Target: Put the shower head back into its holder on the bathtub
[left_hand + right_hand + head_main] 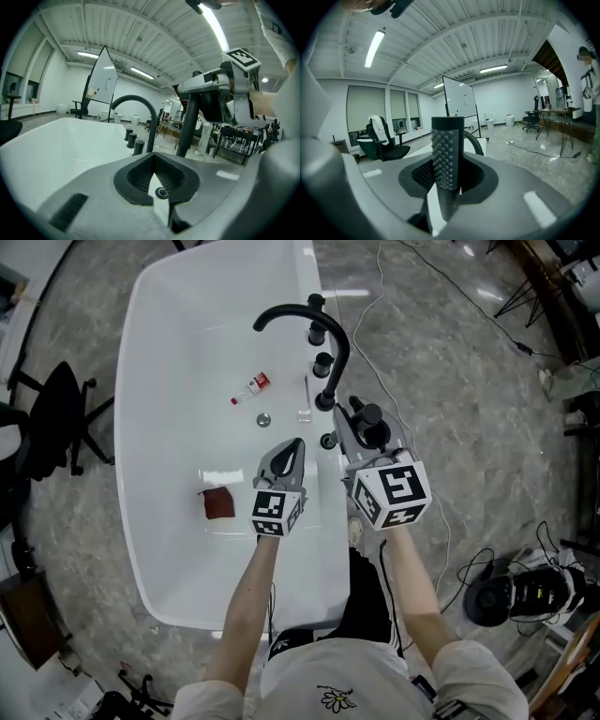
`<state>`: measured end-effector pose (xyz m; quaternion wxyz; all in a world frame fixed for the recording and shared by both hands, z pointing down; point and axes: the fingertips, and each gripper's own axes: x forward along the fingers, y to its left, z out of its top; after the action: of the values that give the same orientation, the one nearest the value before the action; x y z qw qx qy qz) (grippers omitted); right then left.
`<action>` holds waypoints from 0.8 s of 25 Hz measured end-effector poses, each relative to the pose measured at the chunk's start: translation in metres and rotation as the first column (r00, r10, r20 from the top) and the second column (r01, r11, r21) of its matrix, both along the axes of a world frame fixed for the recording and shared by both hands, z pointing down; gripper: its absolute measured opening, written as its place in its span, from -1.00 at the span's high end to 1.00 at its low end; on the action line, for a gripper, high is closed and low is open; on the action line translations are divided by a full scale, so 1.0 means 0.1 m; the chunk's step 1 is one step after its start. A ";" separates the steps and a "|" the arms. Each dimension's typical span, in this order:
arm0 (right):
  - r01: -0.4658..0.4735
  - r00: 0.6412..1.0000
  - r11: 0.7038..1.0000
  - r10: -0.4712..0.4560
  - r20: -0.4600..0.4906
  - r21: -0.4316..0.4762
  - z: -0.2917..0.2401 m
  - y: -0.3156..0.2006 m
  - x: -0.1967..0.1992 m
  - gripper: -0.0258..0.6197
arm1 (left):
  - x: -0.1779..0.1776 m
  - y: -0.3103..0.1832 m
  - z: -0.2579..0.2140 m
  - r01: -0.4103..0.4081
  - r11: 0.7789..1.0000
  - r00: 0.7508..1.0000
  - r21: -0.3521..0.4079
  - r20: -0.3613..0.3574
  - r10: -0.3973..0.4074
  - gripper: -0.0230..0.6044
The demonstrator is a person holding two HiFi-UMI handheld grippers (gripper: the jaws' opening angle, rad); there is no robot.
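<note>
Between the right gripper's (pixel 447 174) jaws stands the shower head (pixel 447 150), clamped on both sides. Its long axis is upright, the top pointing at the ceiling and the nubbed face turned a little to the left of that gripper's view. From the head view it is seen almost end-on, above the tub's (pixel 167 352) right rim and just beside the holder (pixel 328 440), not in it. In the left gripper view its dark stem runs down from the right gripper, slightly tilted.

Next to it the left gripper (pixel 284 457) hovers over the tub, jaws closed together with nothing in them.

A black arched faucet (pixel 309 313) and its knobs (pixel 323 362) line the same rim. Inside the white tub lie a small bottle (pixel 252 386), a drain (pixel 263 419) and a brown cloth (pixel 218 503).

Round the tub is a grey marbled floor (pixel 450 381) with cables; an office chair (pixel 54 418) stands on the left. A whiteboard (pixel 462 107) and strip lights (pixel 374 48) show beyond.
</note>
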<state>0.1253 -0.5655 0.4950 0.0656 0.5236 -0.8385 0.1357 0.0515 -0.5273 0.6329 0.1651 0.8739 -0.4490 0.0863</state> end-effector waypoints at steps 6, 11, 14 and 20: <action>0.024 0.999 0.997 -0.027 -0.036 -0.067 0.60 -0.10 0.01 0.58 | 0.08 -0.06 0.20 0.030 0.999 0.999 -0.025 -0.025 -0.030 0.93; 0.028 0.998 0.993 -0.035 -0.051 -0.118 1.01 -0.12 0.02 0.58 | 0.08 0.01 0.39 0.050 0.996 0.998 -0.067 -0.034 -0.053 0.93; 0.030 0.997 0.990 -0.040 -0.067 -0.141 1.19 -0.12 0.00 0.58 | 0.07 0.05 0.45 0.058 0.995 0.998 -0.081 -0.032 -0.060 0.93; 0.048 0.989 0.982 -0.073 -0.131 -0.184 1.56 -0.07 -0.09 0.58 | -0.01 0.09 0.47 0.071 0.994 0.997 -0.085 -0.030 -0.074 0.93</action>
<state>0.1158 -0.5727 0.6512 0.1742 0.4976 -0.8320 0.1727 0.0500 -0.5179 0.6802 0.2120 0.8506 -0.4738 0.0843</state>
